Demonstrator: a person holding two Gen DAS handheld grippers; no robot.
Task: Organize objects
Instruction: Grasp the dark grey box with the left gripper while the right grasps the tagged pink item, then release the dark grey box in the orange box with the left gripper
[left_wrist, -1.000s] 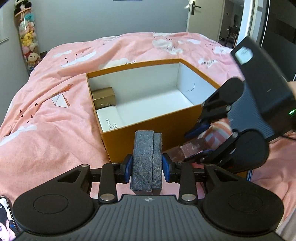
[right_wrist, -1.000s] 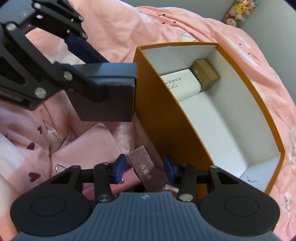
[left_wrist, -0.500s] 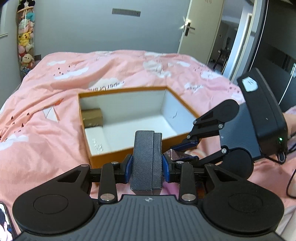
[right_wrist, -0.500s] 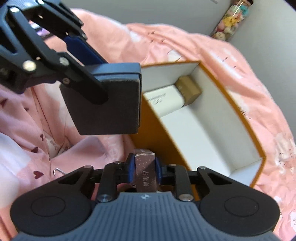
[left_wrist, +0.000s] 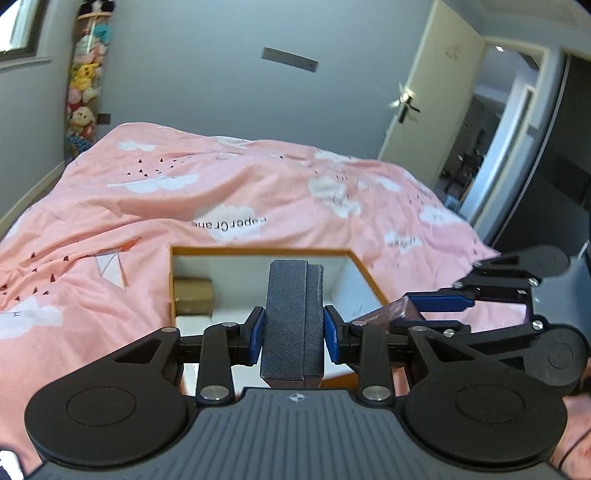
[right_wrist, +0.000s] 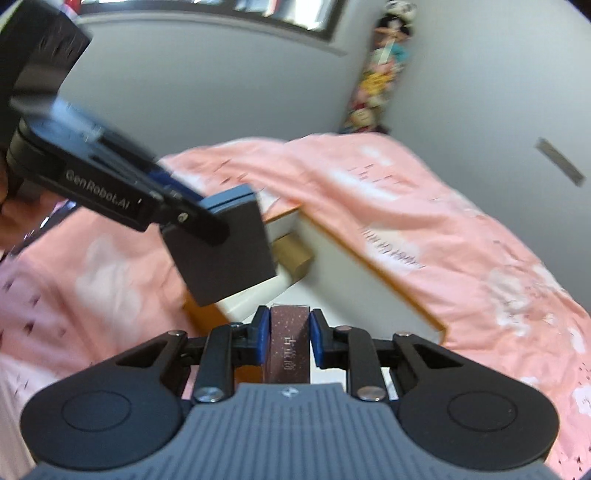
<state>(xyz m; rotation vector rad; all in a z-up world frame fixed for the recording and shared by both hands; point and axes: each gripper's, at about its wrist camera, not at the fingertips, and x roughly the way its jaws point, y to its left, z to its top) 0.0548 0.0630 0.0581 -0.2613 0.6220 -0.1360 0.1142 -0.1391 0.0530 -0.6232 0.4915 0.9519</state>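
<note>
over the pink bed, both hands hold their things up above the orange box. the left gripper has its jaws clamped on a dark grey case, which stands up straight between the blue pads. the right gripper has its jaws squeezed on a small dark red box; they closed in on it just now and the pads press its two sides.

the orange box sits open on the bed. a little brown box lies in its far left corner, with something white just in front of it. most of the white floor inside looks free.

the step looks like carrying both things over the box to set them inside. to do it well, go one at a time so the two grippers do not bump, since they are very close. bring each thing down low into a free spot beside the brown box, keep it flat, and only then let go.

both grippers point forward and tilt down toward the box. in the right view the left gripper reaches in from the upper left, with a bit of the hand showing at the edge.
</note>
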